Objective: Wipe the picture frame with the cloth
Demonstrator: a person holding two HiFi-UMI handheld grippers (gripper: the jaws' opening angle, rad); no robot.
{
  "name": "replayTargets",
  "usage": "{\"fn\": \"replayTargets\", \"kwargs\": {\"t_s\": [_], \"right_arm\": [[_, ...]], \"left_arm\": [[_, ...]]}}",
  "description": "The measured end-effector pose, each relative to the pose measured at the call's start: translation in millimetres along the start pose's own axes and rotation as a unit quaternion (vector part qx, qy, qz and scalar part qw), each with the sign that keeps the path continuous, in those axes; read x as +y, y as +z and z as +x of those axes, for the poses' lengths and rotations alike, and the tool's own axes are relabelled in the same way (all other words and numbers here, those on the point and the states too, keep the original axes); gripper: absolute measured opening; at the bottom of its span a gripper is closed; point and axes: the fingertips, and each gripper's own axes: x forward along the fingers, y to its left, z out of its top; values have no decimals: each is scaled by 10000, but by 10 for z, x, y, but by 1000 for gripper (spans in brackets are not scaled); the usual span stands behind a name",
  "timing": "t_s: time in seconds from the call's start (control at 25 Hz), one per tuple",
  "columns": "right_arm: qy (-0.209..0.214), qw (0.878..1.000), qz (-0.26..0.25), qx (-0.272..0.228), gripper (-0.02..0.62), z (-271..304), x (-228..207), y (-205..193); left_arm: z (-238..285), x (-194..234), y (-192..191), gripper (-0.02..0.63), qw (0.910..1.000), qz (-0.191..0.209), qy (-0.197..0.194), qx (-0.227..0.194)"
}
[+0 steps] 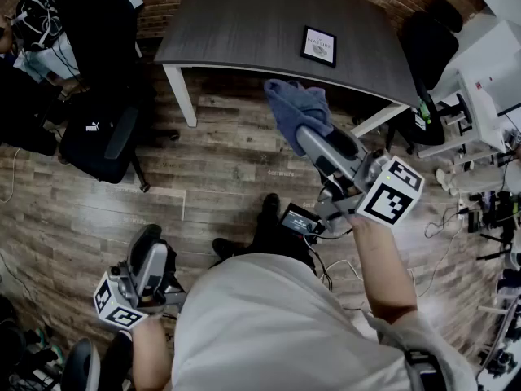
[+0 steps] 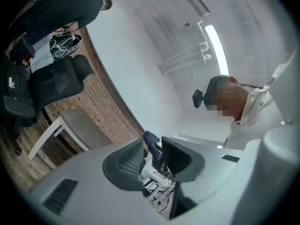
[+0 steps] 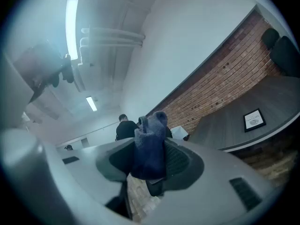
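Note:
A small black picture frame (image 1: 318, 46) lies flat on the dark grey table (image 1: 244, 23), towards its right end. My right gripper (image 1: 303, 130) is held out in front of the table's near edge, shut on a bunched blue cloth (image 1: 296, 106) that sticks out past its fingertips. In the right gripper view the cloth (image 3: 150, 146) fills the gap between the jaws, and the picture frame (image 3: 253, 120) shows far off to the right on the table (image 3: 225, 128). My left gripper (image 1: 146, 241) hangs low at my left side, away from the table. Its jaws (image 2: 152, 156) stand apart with nothing between them.
Black office chairs (image 1: 102, 129) and a bag stand left of the table over the wood floor. Another dark chair (image 1: 427, 43) and white equipment (image 1: 480, 96) crowd the right side, with cables on the floor. A person in black (image 3: 123, 125) stands far behind.

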Motion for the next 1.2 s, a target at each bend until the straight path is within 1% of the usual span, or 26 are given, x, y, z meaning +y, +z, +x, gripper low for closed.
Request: {"fn": "replayTargets", "kwargs": {"t_s": [0.24,0.56,0.76,1.0,1.08,1.2], "right_arm": [[58,9999,-117,-82,169,106,-53,78],[-3,9999,-158,-52,169,83,-105,36],[-140,9998,-107,-95,170,39,-186,73],[-387,9992,-99,-83,170,-15,-454,114],[-449,9989,-95,-68,170,-32,-542,119],[-565,9984,-61,-52,170,-76,-681,165]], "left_arm": [[68,57,49,129,9999,137,-63,-65],[72,81,6,129,9999,96,-47,34],[63,105,3,129,9999,75,-49,62],[200,252,-24,129,9999,-25,-32,124],[282,300,-50,129,9999,-57,-47,155],[458,352,-103,129,9994,-103,-82,311]]}}
